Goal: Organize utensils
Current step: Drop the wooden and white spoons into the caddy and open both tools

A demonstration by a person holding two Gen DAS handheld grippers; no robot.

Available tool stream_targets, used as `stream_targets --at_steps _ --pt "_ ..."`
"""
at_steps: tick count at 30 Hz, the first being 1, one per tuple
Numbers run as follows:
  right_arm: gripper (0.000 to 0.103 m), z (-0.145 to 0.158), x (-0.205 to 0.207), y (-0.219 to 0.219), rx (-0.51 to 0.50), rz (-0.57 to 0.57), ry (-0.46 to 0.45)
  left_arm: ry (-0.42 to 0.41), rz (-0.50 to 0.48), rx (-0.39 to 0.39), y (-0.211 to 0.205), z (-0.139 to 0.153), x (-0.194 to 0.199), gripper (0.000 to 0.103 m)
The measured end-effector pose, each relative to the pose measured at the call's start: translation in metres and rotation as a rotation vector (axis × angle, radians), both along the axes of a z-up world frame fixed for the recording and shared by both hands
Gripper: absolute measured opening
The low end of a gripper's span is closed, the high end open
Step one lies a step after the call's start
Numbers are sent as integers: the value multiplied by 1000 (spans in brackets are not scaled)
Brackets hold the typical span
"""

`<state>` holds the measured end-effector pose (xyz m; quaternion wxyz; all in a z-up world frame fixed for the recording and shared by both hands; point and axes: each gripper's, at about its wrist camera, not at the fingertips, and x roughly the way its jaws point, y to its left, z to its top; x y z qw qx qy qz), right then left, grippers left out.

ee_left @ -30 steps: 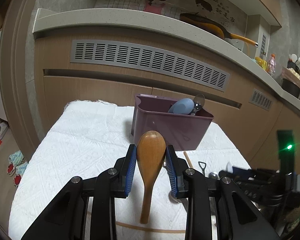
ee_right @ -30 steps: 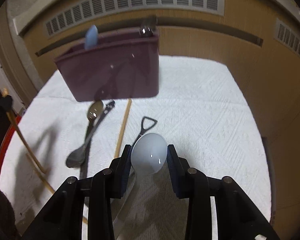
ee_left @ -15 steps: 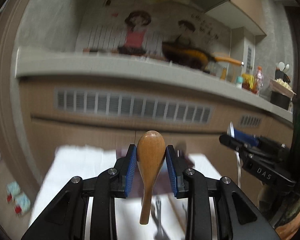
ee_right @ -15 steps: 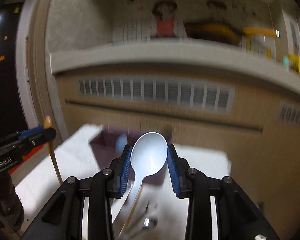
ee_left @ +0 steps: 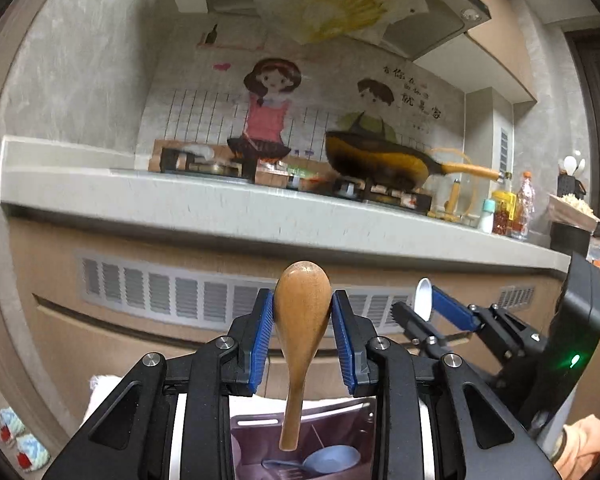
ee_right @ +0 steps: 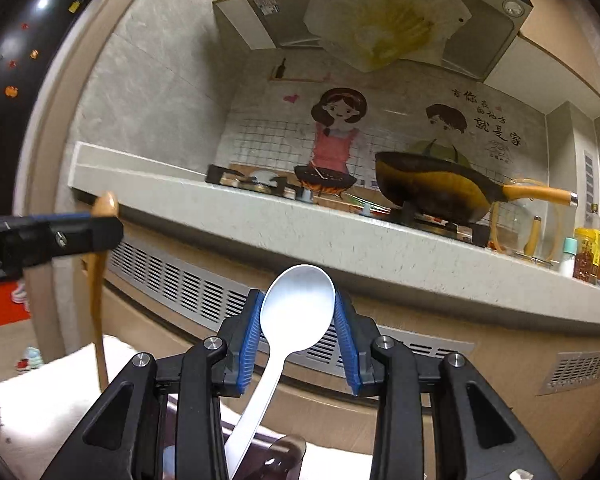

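Note:
My left gripper (ee_left: pixel 302 312) is shut on the bowl of a wooden spoon (ee_left: pixel 300 332); the handle hangs down over the purple utensil holder (ee_left: pixel 260 440), where a blue spoon (ee_left: pixel 332 459) lies inside. My right gripper (ee_right: pixel 298 310) is shut on the bowl of a white plastic spoon (ee_right: pixel 292 312), handle hanging toward the holder's rim (ee_right: pixel 172 440). In the left wrist view the right gripper (ee_left: pixel 428 306) with the white spoon (ee_left: pixel 423 298) is just to the right. In the right wrist view the left gripper (ee_right: pixel 100 222) and the wooden spoon (ee_right: pixel 98 280) are at the left.
A kitchen counter (ee_left: pixel 180 196) with a stove and a wok (ee_left: pixel 380 160) runs behind, above vented cabinet fronts (ee_right: pixel 220 296). The white cloth (ee_right: pixel 60 400) on the table shows below. Bottles (ee_right: pixel 588 256) stand at the counter's right end.
Both grippers have risen from the table with their spoons and tilted up toward level; the holder has dropped to the bottom of both views, under the hanging handles.

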<state>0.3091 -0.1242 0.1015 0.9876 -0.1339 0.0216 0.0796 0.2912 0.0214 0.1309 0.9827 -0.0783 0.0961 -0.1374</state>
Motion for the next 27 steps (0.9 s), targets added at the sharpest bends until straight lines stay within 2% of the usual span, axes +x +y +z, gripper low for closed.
stream_targets --at_steps 3,6,9,16,20,22,23,27 --pt "33 -25 15 2 -23 -26 0 36 14 24 -7 -22 17 31" --pt "33 -46 27 3 -37 -29 47 51 37 60 -13 -44 26 31" --pt "33 -61 37 -3 -19 -14 122 79 39 73 -18 -62 31 31" --pt "33 -89 48 -21 90 78 365 190 33 69 -22 -93 37 31" --pt "33 -95 43 -28 132 121 442 224 31 67 -23 -100 32 33" --pt "35 -99 38 -29 127 127 460 241 22 67 -23 -101 31 50" --pt "37 -100 35 -29 122 127 467 245 22 64 -22 -100 29 53" --pt "45 -95 13 -36 126 117 464 245 33 44 -14 -91 13 57"
